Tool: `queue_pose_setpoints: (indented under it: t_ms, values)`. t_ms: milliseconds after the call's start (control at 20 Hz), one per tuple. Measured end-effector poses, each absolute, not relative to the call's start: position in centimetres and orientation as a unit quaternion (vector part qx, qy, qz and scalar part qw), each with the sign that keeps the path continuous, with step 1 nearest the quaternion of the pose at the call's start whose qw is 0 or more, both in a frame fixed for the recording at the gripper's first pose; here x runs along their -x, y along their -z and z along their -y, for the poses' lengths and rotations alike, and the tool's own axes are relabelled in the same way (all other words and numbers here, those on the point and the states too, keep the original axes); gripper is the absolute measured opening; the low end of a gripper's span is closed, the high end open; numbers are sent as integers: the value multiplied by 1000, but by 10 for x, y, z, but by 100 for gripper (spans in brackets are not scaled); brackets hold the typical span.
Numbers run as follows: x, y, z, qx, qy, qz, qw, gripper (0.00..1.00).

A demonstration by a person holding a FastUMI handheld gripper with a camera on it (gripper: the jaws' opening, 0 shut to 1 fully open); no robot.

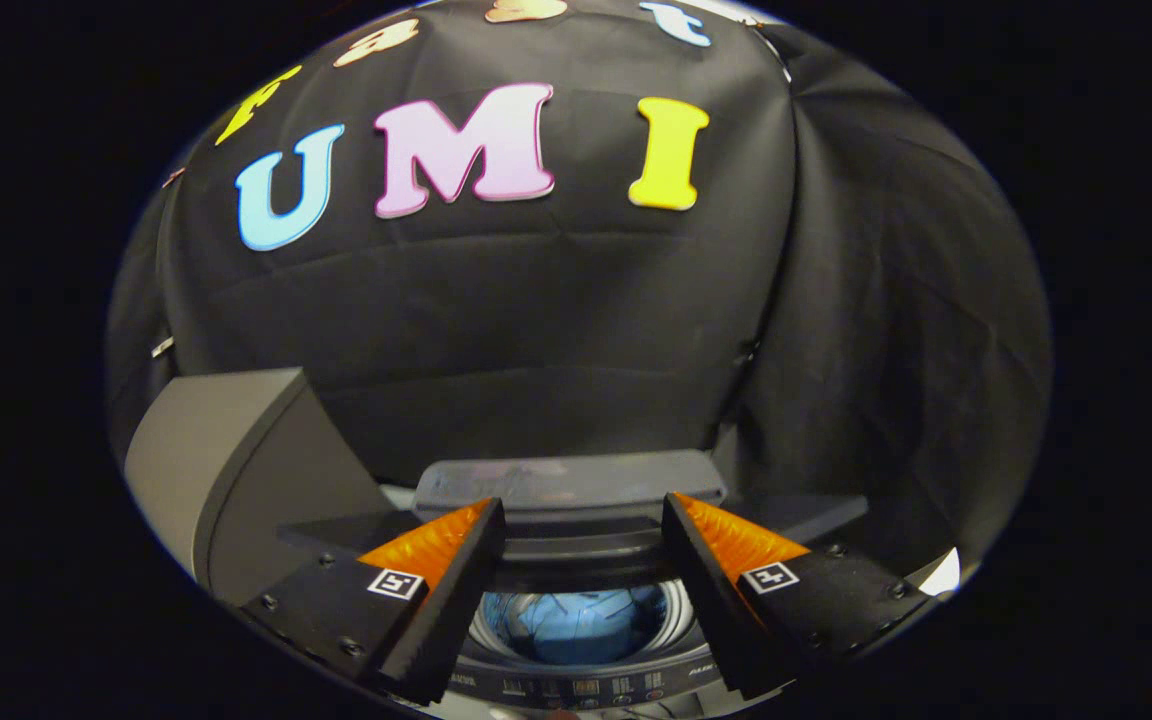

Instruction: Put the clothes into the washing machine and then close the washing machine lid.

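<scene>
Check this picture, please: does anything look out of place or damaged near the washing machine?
Nothing stands out. The washing machine is open, with blue clothes in its drum between the open gripper fingers, which hold nothing. The lid stands raised beyond them.

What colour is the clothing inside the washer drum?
Blue clothing, seen in the gripper view between the open gripper fingers.

Camera on the gripper, looking forward and slightly down over a top-loading washer.

The gripper view looks along its two spread fingers point(479, 560), gripper point(584, 515), from close above the near edge of the grey washing machine point(576, 690). Between them lies the round steel drum with blue cloth point(576, 622); beyond, the raised dark lid point(570, 482); far behind, the black cloth wall point(536, 320).
</scene>
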State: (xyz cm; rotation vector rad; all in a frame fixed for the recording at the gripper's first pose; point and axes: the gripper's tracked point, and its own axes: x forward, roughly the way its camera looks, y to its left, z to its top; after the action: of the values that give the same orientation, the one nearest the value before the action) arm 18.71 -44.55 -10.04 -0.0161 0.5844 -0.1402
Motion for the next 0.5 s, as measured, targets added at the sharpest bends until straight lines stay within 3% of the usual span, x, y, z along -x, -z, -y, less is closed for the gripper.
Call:
queue_pose_setpoints:
  t_ms: [500]
  values:
    - [-144, 191, 463, 11, 83, -368, 926, 99]
